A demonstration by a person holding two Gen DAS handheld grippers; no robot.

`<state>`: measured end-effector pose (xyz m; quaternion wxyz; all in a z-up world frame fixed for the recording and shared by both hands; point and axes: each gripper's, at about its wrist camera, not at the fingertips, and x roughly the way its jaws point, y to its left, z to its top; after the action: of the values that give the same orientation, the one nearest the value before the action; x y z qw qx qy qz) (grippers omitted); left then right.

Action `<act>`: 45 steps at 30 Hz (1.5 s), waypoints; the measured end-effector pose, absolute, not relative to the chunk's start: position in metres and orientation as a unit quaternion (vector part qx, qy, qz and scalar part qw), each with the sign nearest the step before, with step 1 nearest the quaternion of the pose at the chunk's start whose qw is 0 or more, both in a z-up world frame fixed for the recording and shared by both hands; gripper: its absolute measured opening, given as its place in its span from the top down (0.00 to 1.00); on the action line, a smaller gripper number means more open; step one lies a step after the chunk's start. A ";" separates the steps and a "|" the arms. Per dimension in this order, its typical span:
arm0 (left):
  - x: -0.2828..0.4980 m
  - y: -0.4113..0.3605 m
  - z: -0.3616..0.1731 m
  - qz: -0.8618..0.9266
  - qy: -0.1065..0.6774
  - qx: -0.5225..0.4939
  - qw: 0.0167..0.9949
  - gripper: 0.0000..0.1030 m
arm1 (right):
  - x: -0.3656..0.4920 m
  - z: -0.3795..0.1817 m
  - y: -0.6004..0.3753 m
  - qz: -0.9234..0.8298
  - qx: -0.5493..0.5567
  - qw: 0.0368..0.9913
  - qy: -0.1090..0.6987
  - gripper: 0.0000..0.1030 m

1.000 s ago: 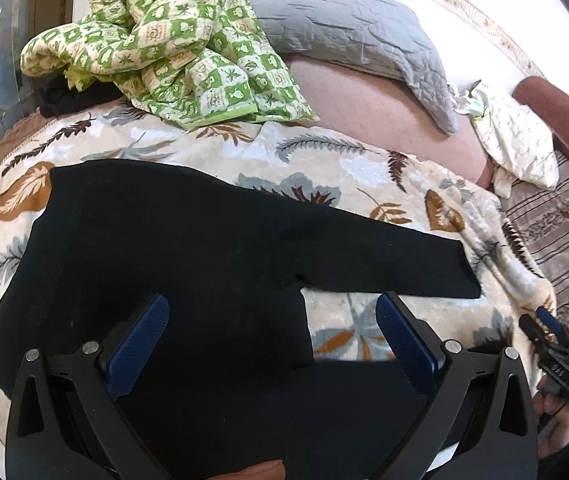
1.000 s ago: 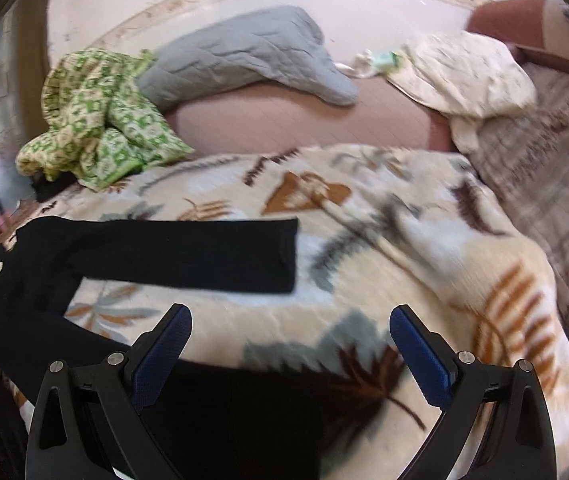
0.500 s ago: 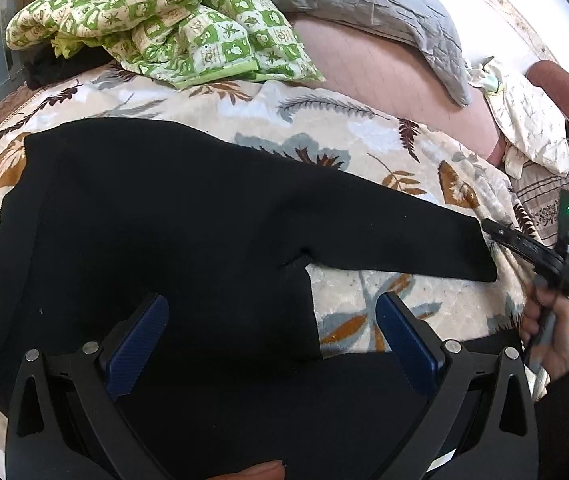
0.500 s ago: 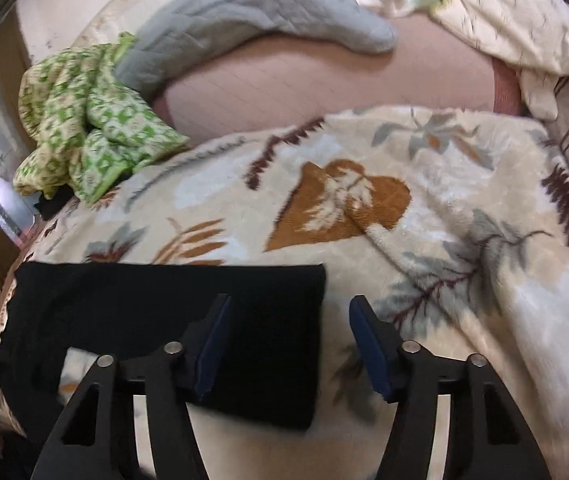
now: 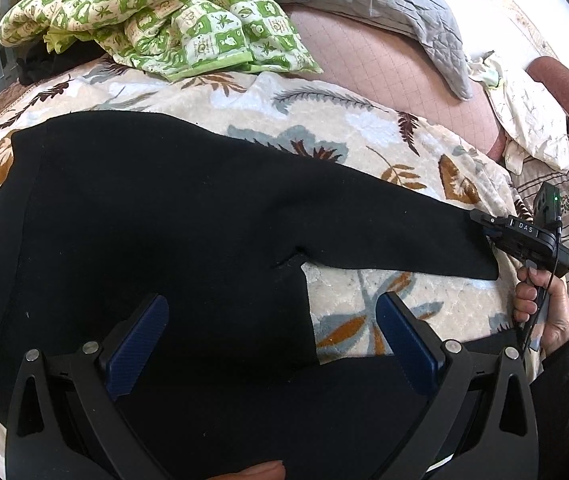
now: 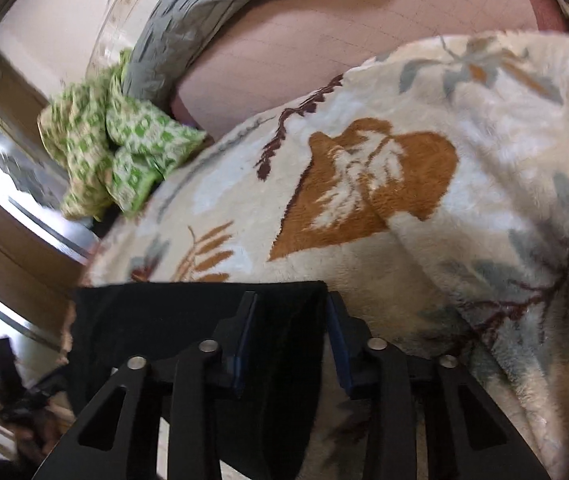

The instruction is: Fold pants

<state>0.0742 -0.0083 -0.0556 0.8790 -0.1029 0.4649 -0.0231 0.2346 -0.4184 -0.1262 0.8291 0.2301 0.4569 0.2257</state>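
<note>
Black pants (image 5: 172, 216) lie across the leaf-print blanket (image 5: 356, 136), far leg's hem between my half-closed right gripper (image 6: 290, 334) fingers, not yet pinched, while my left gripper (image 5: 272, 344) hovers wide open nearer the crotch.

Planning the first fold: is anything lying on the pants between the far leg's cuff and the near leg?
Nothing visible does. The right hand-held gripper straddles the cuff of the pants; only bare blanket separates the legs.
</note>
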 end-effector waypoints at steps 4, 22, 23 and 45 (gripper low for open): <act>0.074 -0.008 -0.056 -0.022 0.464 -0.103 0.880 0.00 | 0.234 -0.127 -0.417 0.231 0.233 0.825 0.460 0.92; 0.065 -0.003 -0.049 0.030 0.448 -0.074 0.891 0.00 | 0.128 -0.050 -0.355 0.175 0.096 0.892 0.405 0.95; 0.065 -0.003 -0.048 0.034 0.447 -0.073 0.891 0.00 | 0.121 -0.050 -0.356 0.174 0.095 0.893 0.405 0.95; 0.067 0.124 0.017 0.059 0.391 -0.072 0.916 0.00 | 0.070 -0.055 -0.350 0.156 0.085 0.898 0.402 0.95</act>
<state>0.0666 0.1243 0.0173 0.9159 -0.0716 0.3907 0.0585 0.0704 -0.3503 -0.0547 0.8984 0.0848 0.4018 0.1561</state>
